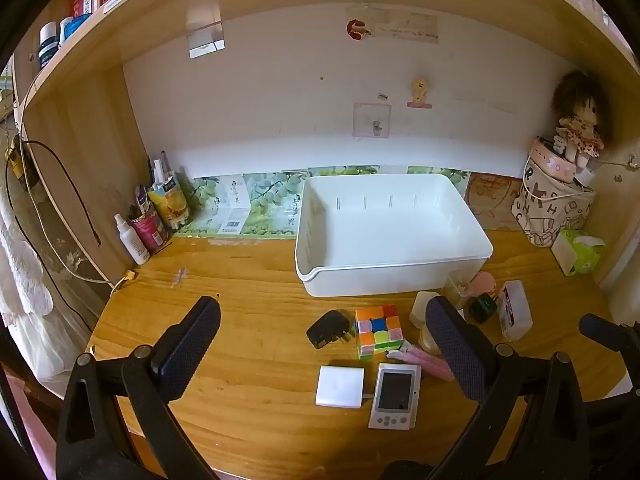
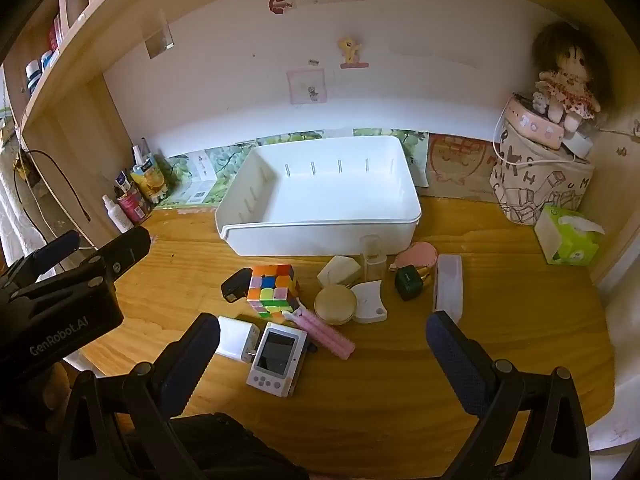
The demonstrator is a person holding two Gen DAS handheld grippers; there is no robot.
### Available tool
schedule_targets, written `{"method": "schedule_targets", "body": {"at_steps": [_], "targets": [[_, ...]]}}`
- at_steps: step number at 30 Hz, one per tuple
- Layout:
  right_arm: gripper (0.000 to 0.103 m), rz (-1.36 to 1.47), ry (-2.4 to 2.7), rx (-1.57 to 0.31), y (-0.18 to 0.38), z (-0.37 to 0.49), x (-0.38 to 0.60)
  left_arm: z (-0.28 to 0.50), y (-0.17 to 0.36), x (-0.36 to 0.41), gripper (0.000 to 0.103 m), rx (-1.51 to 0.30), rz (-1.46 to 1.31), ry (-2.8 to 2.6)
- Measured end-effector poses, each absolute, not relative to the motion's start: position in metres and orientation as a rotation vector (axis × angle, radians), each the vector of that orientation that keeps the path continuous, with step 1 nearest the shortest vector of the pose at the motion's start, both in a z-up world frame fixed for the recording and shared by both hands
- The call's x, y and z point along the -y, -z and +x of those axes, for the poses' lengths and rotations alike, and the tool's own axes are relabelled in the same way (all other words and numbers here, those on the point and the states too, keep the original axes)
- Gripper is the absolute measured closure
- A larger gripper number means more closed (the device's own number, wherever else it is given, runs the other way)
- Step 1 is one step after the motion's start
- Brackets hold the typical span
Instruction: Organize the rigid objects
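An empty white bin (image 1: 394, 276) (image 2: 320, 236) stands at the back of the wooden desk. In front of it lie a colourful puzzle cube (image 1: 378, 330) (image 2: 272, 286), a black plug (image 1: 328, 329) (image 2: 234, 284), a white charger (image 1: 340, 387) (image 2: 236, 338), a small white handheld device (image 1: 395, 396) (image 2: 276, 360), a pink comb (image 1: 424, 362) (image 2: 324, 332), a round gold compact (image 2: 335, 303), a green bottle (image 2: 409, 282) and a clear case (image 1: 514, 316) (image 2: 448, 288). My left gripper (image 1: 324, 350) hovers open over the cube and charger. My right gripper (image 2: 324, 354) hovers open above the device and comb. Neither holds anything.
Bottles and tubes (image 1: 152, 220) crowd the back left corner. A printed fabric bag (image 2: 540, 184) with a doll (image 2: 564, 76) on top and a green tissue box (image 2: 570, 236) stand at the right. Shelves overhang above. The left gripper's body (image 2: 60, 304) shows at the right view's left.
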State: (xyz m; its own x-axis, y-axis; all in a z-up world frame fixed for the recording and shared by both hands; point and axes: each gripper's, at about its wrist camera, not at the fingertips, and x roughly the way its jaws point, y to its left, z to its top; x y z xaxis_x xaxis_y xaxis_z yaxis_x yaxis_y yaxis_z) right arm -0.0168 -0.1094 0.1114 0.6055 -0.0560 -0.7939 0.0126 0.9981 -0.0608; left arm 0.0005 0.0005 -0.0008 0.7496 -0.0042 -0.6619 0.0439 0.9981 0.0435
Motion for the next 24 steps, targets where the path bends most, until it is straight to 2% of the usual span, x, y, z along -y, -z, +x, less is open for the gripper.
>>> {"method": "schedule_targets", "body": {"at_steps": [24], "targets": [[0.000,-0.071,0.047,-0.910,-0.1185,-0.0132,0.1054,0.0010,-0.0060,0.0057,0.001,-0.678,0.069,0.041]]}}
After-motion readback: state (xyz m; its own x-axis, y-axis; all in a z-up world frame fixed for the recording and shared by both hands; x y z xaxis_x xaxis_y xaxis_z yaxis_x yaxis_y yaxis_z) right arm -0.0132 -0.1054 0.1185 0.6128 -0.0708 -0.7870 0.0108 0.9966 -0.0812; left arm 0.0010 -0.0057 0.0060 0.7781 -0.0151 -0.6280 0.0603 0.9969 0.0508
